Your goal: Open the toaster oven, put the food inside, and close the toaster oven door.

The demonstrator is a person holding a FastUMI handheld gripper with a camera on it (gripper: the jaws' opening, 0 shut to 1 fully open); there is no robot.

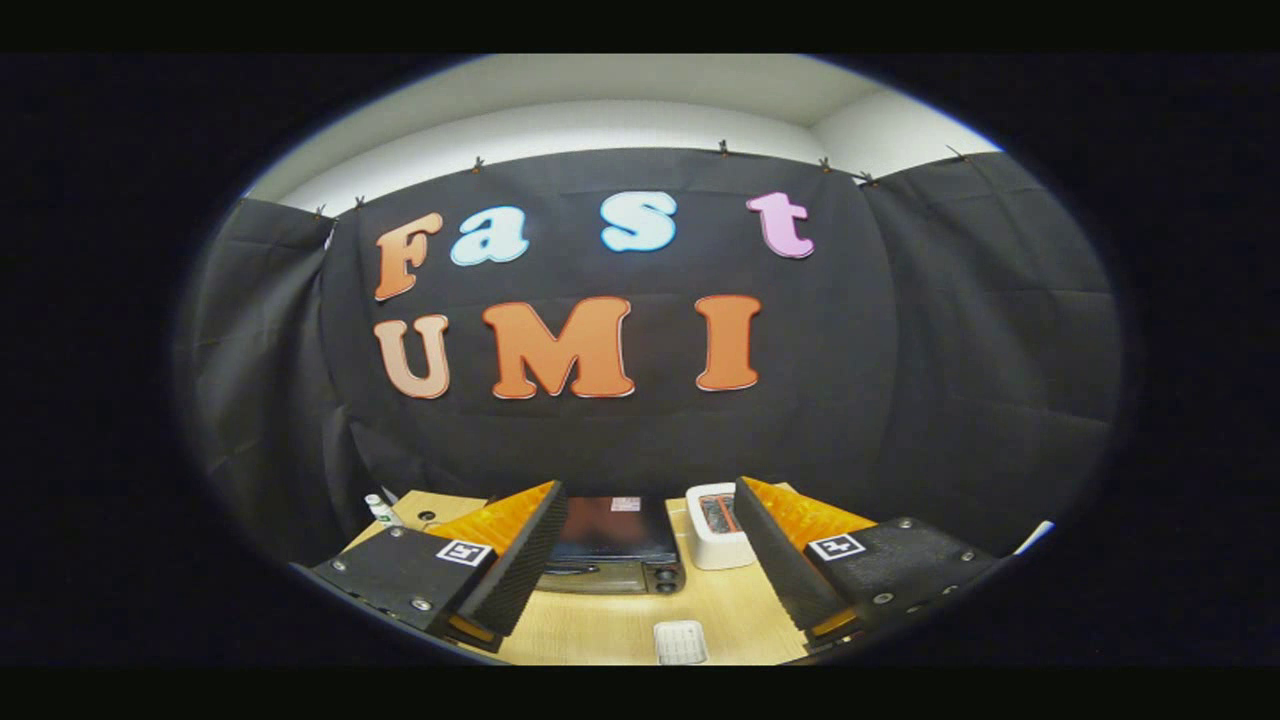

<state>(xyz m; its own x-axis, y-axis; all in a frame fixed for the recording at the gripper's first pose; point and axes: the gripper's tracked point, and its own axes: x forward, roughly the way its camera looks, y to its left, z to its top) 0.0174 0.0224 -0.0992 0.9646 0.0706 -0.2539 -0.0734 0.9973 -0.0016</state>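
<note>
Two fingers: the gripper [640, 560] is spread wide and grips nothing; its ribbed inner pads face each other across a broad gap above the table
Toaster oven: a low, boxy toaster oven [612, 555] sits on the table ahead of the fingers, framed in the gap between them and nearer the left finger
Oven door: closed; a dark glossy glass panel catches a dull reddish reflection
Oven handle: a bar runs along the front just under the glass, partly hidden by the left finger
Oven controls: two round dark knobs sit at the right end of the oven's front strip
Oven label: a small pale sticker lies on the top of the oven toward its back edge; unreadable
Toaster: a white slot toaster [718, 538] with rounded corners stands just right of the toaster oven, close to the right finger's pad
Food: a small pale ridged rectangular item [680, 642] lies on the table in front of the toaster oven, well apart from it, between the fingers
Bottle: a small white bottle [380, 510] stands to the left of the toaster oven, near the table's far left corner
Table: light wood-grain table [610, 625], smooth and flat
Open room: bare tabletop stretches from the toaster oven's front to the pale item
</note>
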